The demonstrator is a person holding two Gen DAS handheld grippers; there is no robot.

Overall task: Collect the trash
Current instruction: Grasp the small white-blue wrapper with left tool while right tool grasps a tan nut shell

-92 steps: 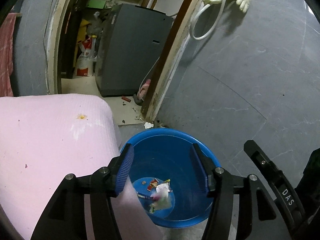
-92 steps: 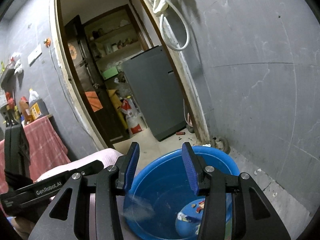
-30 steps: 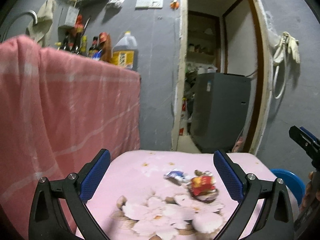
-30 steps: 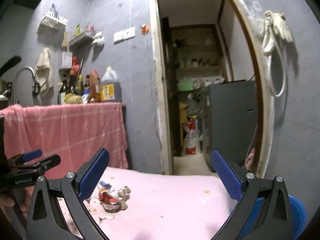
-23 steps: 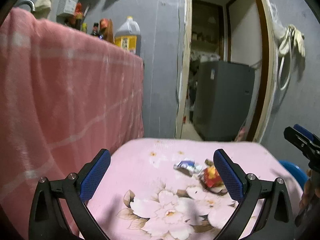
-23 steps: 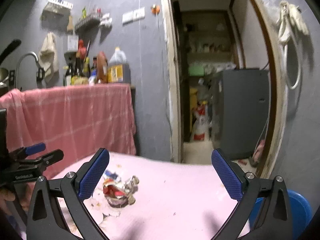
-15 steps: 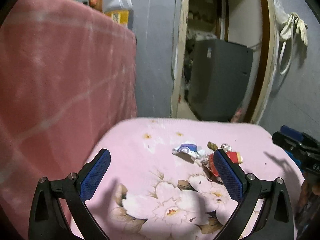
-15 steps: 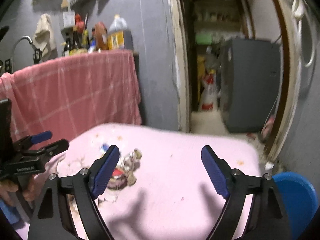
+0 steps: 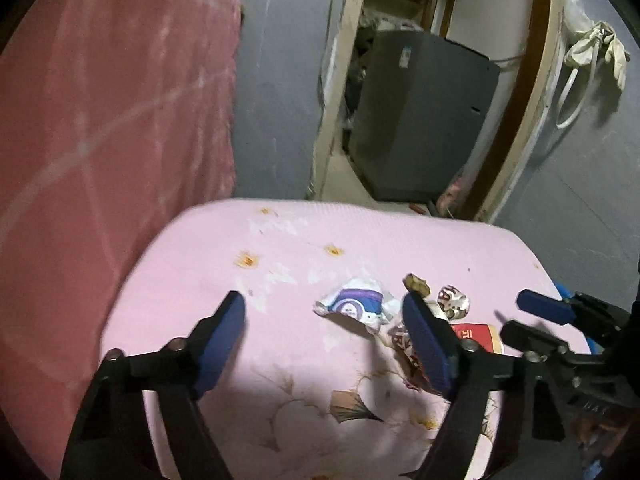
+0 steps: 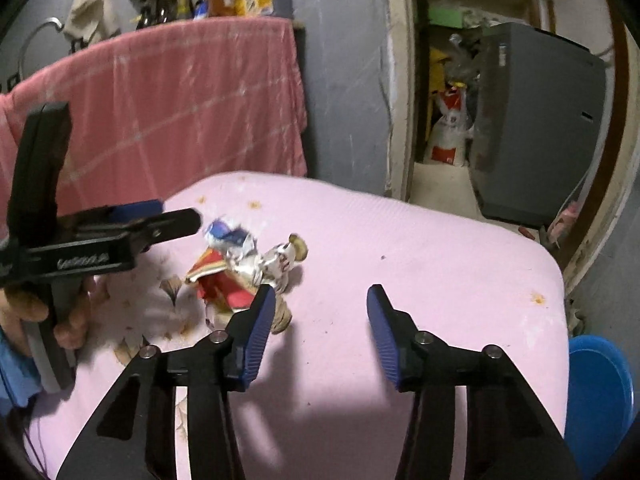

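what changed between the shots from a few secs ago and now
Both grippers left the blue bucket and came down over the pink table cover toward the trash pile. The left gripper and right gripper have just been closing, jaws still apart, nothing between the pads. Neither has taken hold yet. The white-and-purple wrapper and red wrapper lie where they were a second ago.

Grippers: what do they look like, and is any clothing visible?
Both are matte black with angular linkage arms, silver pivot screws and ribbed blue pads. The left gripper carries faint white lettering on its side; the right gripper has white letters on its body too. A blue sleeve shows at the left hand.
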